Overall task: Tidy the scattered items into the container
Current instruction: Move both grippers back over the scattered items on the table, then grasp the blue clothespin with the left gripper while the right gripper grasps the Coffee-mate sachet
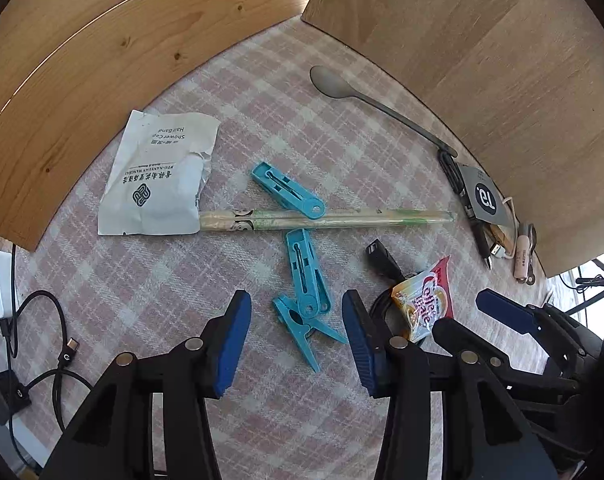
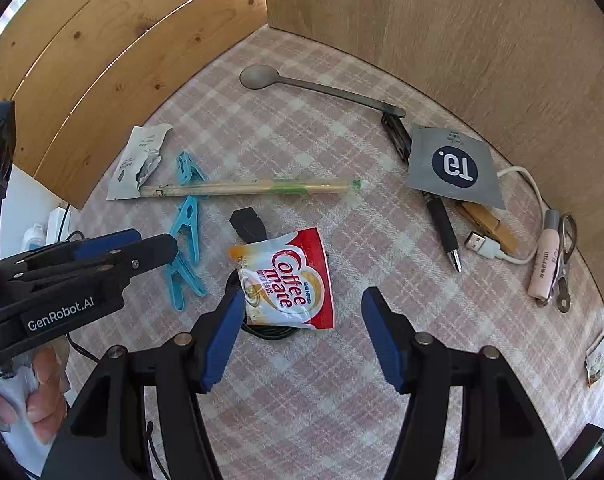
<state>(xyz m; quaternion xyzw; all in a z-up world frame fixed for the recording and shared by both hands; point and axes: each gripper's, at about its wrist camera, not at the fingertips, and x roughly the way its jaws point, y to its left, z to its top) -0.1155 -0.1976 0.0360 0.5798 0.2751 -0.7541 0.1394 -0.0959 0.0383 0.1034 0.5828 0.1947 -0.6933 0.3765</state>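
Hovering: left gripper [image 1: 296, 338] jaws spread over clothespin [image 1: 305, 314]; right gripper [image 2: 302, 332] jaws spread over creamer sachet [image 2: 288, 284].

The left gripper [image 1: 296, 340] was held open over teal clothespins [image 1: 306, 300]; chopsticks [image 1: 325, 218] were seen at twelve o'clock.

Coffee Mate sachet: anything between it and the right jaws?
Nothing visible. The sachet lies on a black cable, uncovered, just ahead of the open right gripper.
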